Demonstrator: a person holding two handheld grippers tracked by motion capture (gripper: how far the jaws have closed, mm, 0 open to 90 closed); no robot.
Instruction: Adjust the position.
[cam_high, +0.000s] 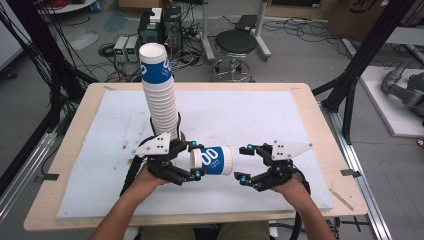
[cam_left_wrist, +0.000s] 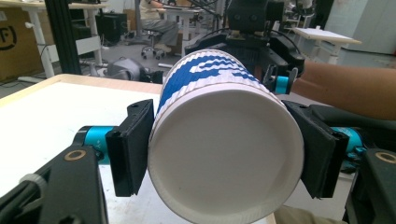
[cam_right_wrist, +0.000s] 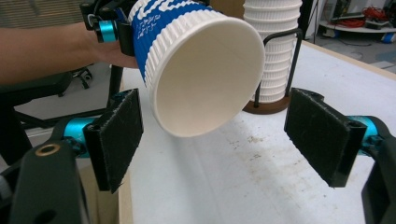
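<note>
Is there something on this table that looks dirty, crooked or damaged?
Yes. The tall cup stack leans to the left in its holder, and the white mat has brown specks near the holder's base. The held cup looks undamaged.

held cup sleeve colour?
Blue with white print on a white cup; clearest in the left gripper view.

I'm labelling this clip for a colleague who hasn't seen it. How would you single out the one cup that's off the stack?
On the white mat covering the wooden table, a tall stack of cups rises left of centre. Just in front of it, the left hand-held gripper holds a single paper cup. Unlike the stacked ones, it lies on its side in the air, mouth toward the open right hand-held gripper.
</note>
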